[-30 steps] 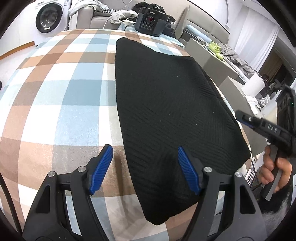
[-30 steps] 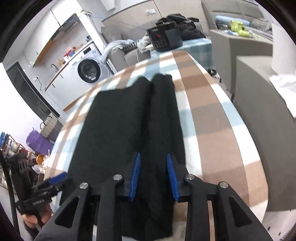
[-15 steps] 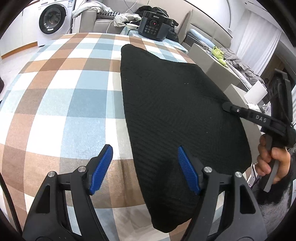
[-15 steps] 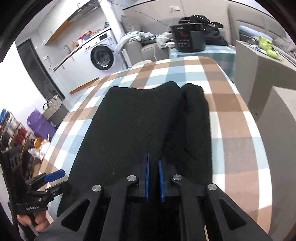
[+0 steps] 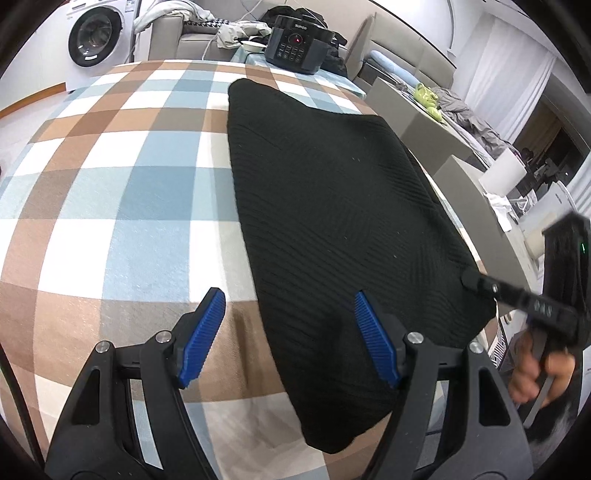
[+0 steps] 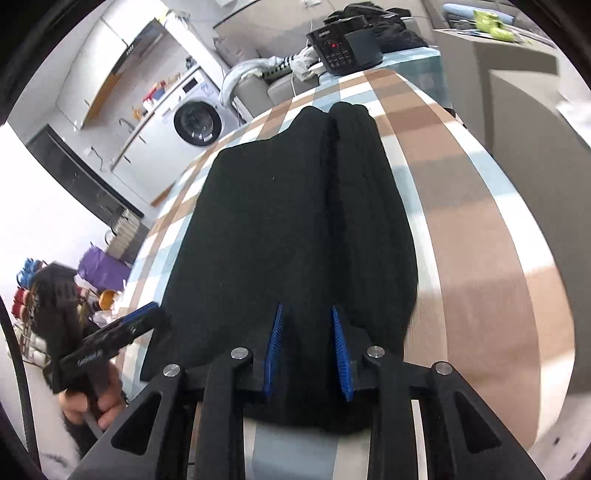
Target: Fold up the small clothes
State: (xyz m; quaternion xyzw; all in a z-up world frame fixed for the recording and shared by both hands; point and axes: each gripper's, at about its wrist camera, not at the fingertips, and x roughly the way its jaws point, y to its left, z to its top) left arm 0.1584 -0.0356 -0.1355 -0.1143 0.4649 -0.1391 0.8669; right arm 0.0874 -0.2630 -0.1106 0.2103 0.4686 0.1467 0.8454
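A black knitted garment [image 5: 332, 206] lies flat on the checked tablecloth [image 5: 122, 206]; in the right wrist view it [image 6: 280, 229] shows a lengthwise fold ridge on its right part. My left gripper [image 5: 291, 336] is open above the garment's near left edge, holding nothing. My right gripper [image 6: 308, 347] is partly open over the garment's near edge, its blue pads [image 6: 274, 343] apart with cloth below them. The right gripper also shows in the left wrist view [image 5: 517, 295] at the garment's right corner.
A black cooker [image 5: 299, 48] stands at the table's far end. A washing machine [image 5: 99, 33] and a sofa are behind. Grey cabinets [image 5: 417, 122] stand along the table's right side. A purple bag and clutter [image 6: 103, 266] sit on the floor left.
My right gripper, shut half a second ago, has opened partway and drawn back to the garment's near edge. My left gripper has stayed open and moved slightly.
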